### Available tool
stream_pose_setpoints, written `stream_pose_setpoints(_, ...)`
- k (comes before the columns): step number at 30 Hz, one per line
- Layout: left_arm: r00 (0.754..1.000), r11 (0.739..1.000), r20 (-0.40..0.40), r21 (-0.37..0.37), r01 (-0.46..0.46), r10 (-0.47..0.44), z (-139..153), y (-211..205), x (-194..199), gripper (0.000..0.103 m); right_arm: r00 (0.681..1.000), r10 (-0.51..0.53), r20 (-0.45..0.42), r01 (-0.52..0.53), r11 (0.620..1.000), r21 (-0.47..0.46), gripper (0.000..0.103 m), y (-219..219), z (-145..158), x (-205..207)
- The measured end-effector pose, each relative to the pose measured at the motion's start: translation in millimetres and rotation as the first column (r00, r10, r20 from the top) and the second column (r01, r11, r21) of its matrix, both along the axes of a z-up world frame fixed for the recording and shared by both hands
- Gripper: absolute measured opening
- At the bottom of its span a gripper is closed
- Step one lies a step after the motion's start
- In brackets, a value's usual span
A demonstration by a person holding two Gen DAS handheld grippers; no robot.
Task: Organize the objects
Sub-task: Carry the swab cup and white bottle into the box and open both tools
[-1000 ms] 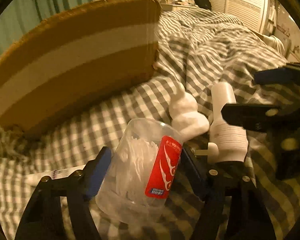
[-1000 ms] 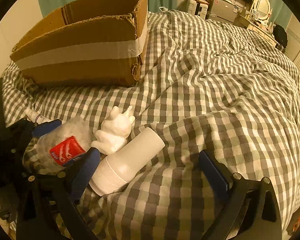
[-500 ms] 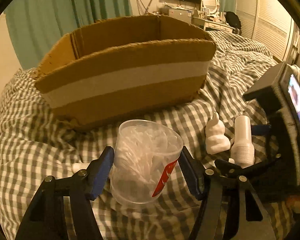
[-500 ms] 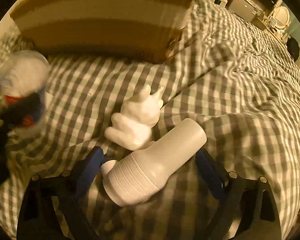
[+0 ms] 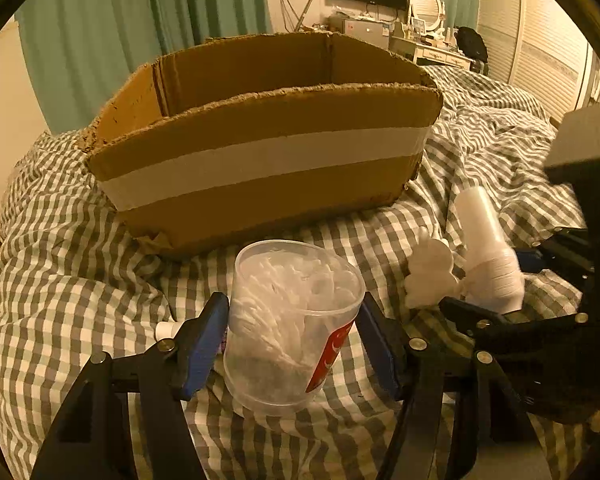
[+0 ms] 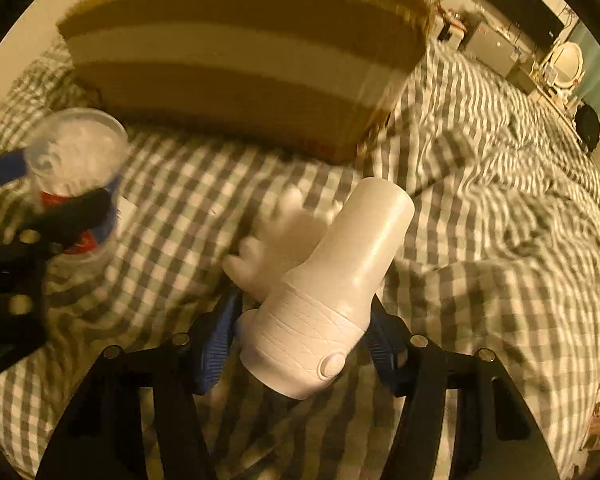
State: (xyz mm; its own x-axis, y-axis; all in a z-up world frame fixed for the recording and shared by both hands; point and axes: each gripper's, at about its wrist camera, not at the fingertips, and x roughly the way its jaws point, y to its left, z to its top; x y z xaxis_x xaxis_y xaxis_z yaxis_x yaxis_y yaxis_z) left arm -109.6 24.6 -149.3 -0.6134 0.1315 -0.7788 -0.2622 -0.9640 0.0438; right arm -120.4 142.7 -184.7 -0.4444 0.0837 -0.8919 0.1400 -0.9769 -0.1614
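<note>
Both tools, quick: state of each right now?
Left tool: shut on the clear plastic cotton-swab tub.
Right tool: shut on the white ribbed plastic bottle.

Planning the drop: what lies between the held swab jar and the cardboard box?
Only bare checked bedspread, seen in the left wrist view, separates swab jar and cardboard box.
</note>
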Motion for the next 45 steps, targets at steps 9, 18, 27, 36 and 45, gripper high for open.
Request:
stream_pose_setpoints(9,0.998,0.999,-0.061,0.021,-0.032,0.033,32.8,-16.3,16.1,0.066,0.995,0.052,-0.084,-0.056,0.997,-0.045,0.059,-18.9,40.7,18.2)
stream_pose_setpoints(18,0.988,0.998,-0.152,0.060,-0.021,0.030,86.6,-20.9,18.7,0.065,0.969,0.102,-0.227,-0.118,0.991,-0.058,0.059,-31.6,115.5,39.3)
stream_pose_setpoints(27,0.982,0.996,-0.188,0.093,-0.007,0.025,134.1,-28.8,-28.1,0.065,0.933,0.128,-0.337,-0.155,0.986,-0.054,0.059,-26.4,176.6,12.9)
stream_pose_setpoints(36,0.991,0.991,-0.134,0.134,-0.009,0.027,138.9,-29.5,-119.0,0.065,0.935,0.131,-0.329,-0.160,0.985,-0.060,0.059,-17.8,188.6,-71.6)
stream_pose_setpoints(45,0.998,0.997,-0.045,0.062,-0.040,0.043,94.0,-24.9,-204.0,0.065,0.977,0.128,-0.169,-0.146,0.984,-0.101,0.059,-8.0,122.6,-182.2)
